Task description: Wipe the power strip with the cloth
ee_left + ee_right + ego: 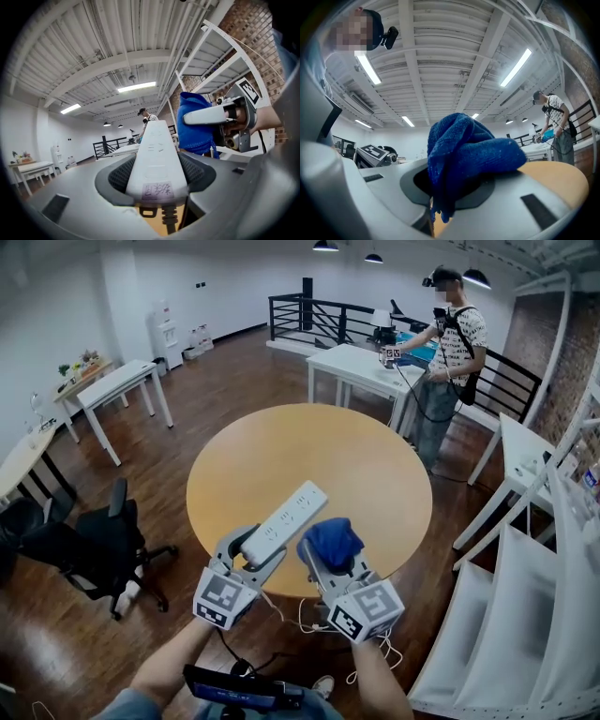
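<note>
A white power strip [286,518] is held up above the near edge of the round wooden table [309,474], with my left gripper [253,551] shut on its cord end. In the left gripper view the power strip [156,157] runs straight out from between the jaws of the left gripper [157,180], label and cord nearest. My right gripper [334,557] is shut on a bunched blue cloth [330,540], just right of the strip and apart from it. The cloth [466,154] bulges out of the right gripper [454,187]. The cloth [197,124] also shows in the left gripper view.
The strip's white cable [281,607] hangs below the table edge. A person [452,343] stands at a white table [352,367] at the back. A black office chair [98,545] is at the left, white shelving [525,615] at the right, another white table [122,385] far left.
</note>
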Tool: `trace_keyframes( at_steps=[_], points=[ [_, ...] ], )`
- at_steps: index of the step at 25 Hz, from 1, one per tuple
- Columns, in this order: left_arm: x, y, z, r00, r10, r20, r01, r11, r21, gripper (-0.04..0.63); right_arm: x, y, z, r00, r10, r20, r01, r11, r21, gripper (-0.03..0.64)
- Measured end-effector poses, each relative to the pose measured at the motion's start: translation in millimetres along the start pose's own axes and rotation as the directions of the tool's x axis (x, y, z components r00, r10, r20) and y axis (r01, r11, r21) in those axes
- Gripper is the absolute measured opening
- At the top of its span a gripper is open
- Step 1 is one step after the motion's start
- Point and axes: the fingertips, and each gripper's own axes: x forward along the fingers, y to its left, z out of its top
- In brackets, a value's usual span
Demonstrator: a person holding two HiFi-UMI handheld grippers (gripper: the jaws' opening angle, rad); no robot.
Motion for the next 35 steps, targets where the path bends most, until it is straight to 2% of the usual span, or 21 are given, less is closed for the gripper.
trace_keyframes(
  at_steps=[6, 10, 15, 19, 22, 27, 33, 35],
  points=[
    [-2.1, -3.7, 6.4, 1.0, 0.002, -0.004, -0.002, 1.0, 0.026, 0.282, 1.0, 17.0, 24.3, 0.998, 0.044, 0.049, -0.044, 0.999, -0.001, 0.058],
    [-1.8, -7.2, 7.1, 1.0, -0.012, 0.005, 0.012, 0.997, 0.074, 0.282, 14.5, 45.4, 35.9, 0.99, 0.123, 0.067, -0.125, 0.992, 0.027, 0.058],
    [0.0, -14.3, 11.5, 1.0, -0.02, -0.003, 0.021, 0.991, 0.13, 0.282, 37.3, 74.5, 28.8, 0.976, 0.217, 0.03, -0.218, 0.975, 0.042, 0.058],
    [-5.2, -11.7, 9.8, 1.0, -0.015, -0.004, 0.016, 0.982, 0.187, 0.282, 49.4, 87.5, 18.4, 0.966, 0.257, -0.012, -0.256, 0.964, 0.066, 0.058],
    [-8.4, -9.8, 9.2, 1.0, -0.006, -0.008, 0.008, 0.98, 0.2, 0.282, 54.4, 93.8, 18.9, 0.96, 0.28, -0.021, -0.278, 0.958, 0.069, 0.058],
    [-10.9, -7.7, 13.4, 1.0, 0.007, -0.011, -0.005, 0.983, 0.186, 0.282, 56.4, 82.3, 24.4, 0.966, 0.259, 0.005, -0.259, 0.965, 0.039, 0.058],
    [-15.8, -7.0, 13.4, 1.0, 0.01, -0.021, -0.007, 0.989, 0.148, 0.282, 52.5, 52.8, 42.3, 0.981, 0.19, 0.036, -0.19, 0.982, 0.008, 0.058],
    [-14.5, -7.5, 14.2, 1.0, 0.003, -0.008, -0.002, 0.986, 0.164, 0.282, 50.3, 43.2, 49.6, 0.984, 0.17, 0.046, -0.17, 0.985, -0.003, 0.058]
  ],
)
